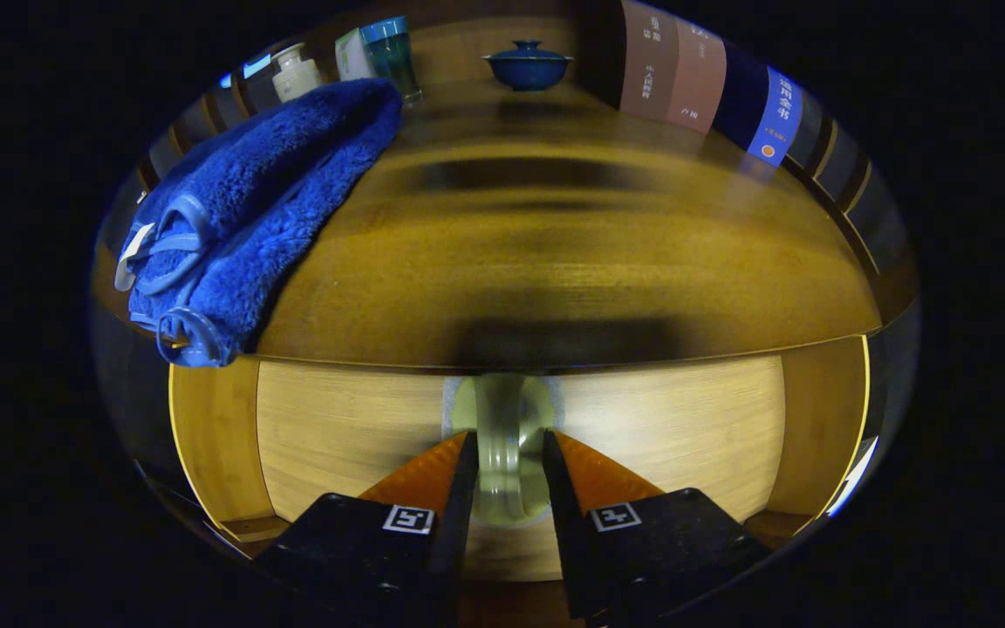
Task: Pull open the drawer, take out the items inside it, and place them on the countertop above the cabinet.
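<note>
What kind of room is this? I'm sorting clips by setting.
Probably a mock home corner: a wooden cabinet with a drawer, its handle clamped by the hand-held gripper, a towel, lidded bowl and books on top.

A blue towel (249,209) is laid on the wood top, off to one side. Behind it, a white bottle (295,73) and a blue cup (393,54) are seen. A blue bowl (528,65) with a lid is set further back. Some books (712,92) are stood up beside it.

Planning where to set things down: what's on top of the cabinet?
On the countertop: a blue towel, a lidded bowl, bottles and books. The tongs grip the drawer handle; the drawer's contents are hidden.
</note>
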Action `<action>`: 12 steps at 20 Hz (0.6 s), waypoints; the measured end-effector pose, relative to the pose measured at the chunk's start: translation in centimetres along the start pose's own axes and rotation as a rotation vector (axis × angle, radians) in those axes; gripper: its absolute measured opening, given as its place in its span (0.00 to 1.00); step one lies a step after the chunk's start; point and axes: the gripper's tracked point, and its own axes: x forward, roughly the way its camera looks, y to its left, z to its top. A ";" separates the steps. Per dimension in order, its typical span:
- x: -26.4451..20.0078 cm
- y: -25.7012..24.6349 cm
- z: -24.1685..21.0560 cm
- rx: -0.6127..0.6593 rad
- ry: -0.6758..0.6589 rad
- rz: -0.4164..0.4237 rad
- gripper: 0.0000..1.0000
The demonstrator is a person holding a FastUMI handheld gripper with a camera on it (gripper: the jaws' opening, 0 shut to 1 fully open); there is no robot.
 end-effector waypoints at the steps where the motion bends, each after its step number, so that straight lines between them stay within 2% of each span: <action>1: 0.1 0.3 1.1 -0.013 -0.009 -0.005 0.29; 2: 0.0 0.3 0.7 -0.020 0.013 0.006 0.22; 7: -0.8 1.4 0.4 -0.037 0.013 0.043 0.22; 12: -4.9 2.1 0.4 -0.032 -0.071 0.099 0.22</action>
